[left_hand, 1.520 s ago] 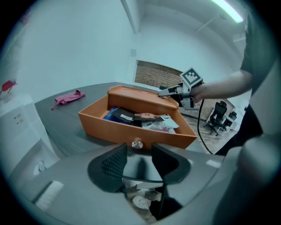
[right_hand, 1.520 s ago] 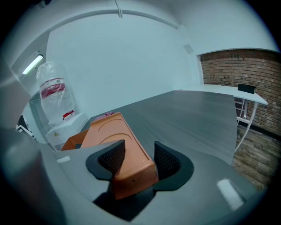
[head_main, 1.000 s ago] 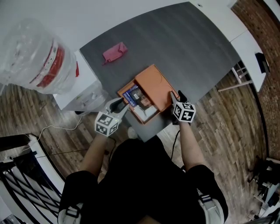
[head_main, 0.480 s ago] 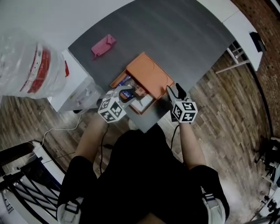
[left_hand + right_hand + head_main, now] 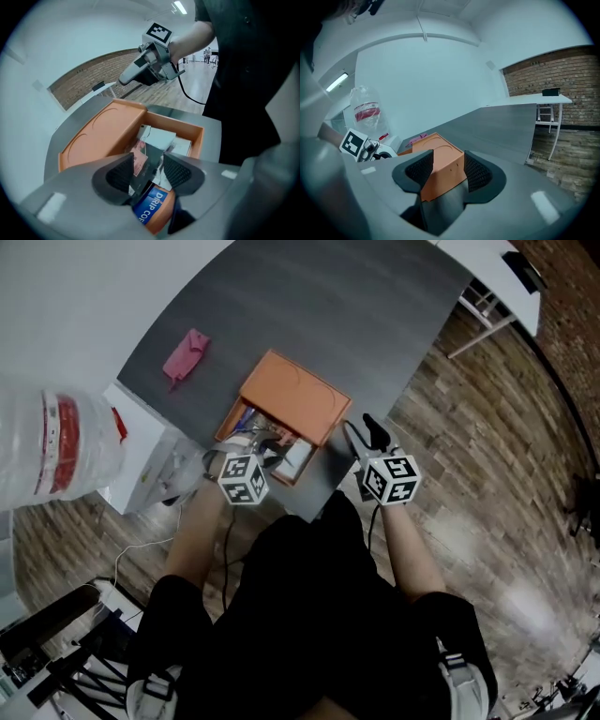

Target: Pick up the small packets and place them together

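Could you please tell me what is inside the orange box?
In the open end of the orange box lie small packets: white ones and a pink-printed one, overlapping. The orange lid covers the rest, so anything beneath it or under the top packets cannot be seen.

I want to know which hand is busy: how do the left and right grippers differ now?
The left gripper points steeply down into the orange box; the right gripper aims flatter, off the box's corner. The left gripper's jaws have just been opening, a blue coffee packet low between them; the right gripper's jaws hold nothing. Both stand open.
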Tool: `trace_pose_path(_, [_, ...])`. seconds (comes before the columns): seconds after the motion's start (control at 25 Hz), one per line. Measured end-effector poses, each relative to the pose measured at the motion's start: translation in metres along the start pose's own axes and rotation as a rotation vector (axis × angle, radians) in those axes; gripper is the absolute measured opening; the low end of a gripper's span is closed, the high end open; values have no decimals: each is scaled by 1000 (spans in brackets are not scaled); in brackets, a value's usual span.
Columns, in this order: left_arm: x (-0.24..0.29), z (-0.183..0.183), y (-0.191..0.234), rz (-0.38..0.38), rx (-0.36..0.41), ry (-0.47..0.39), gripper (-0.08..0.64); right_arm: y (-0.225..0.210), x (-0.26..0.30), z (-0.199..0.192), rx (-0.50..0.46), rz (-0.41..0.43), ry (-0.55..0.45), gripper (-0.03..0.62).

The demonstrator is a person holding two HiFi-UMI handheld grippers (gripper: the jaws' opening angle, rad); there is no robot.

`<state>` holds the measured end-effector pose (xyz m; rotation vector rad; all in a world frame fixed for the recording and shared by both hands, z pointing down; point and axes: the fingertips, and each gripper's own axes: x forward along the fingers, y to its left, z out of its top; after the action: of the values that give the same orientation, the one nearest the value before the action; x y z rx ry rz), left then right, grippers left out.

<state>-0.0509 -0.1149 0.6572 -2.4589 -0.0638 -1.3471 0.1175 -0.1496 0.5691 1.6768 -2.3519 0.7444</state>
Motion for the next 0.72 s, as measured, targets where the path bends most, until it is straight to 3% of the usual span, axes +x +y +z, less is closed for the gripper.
trace_pose_path(0.2, [3, -2, -3, -42, 36, 26, 192, -8, -10, -5, 22, -30, -7, 204])
trace_pose_path(0.32, [3, 1, -2, -52, 22, 16, 140, -15, -15, -7, 33, -42, -7, 198])
trace_pose_path(0.48, [-3, 7, 1, -20, 0, -21, 16, -16, -14, -10, 41, -42, 1, 196])
trace_pose_path(0.72, [-13, 12, 7, 37, -33, -52, 0, -10, -9, -8, 20, -19, 12, 192])
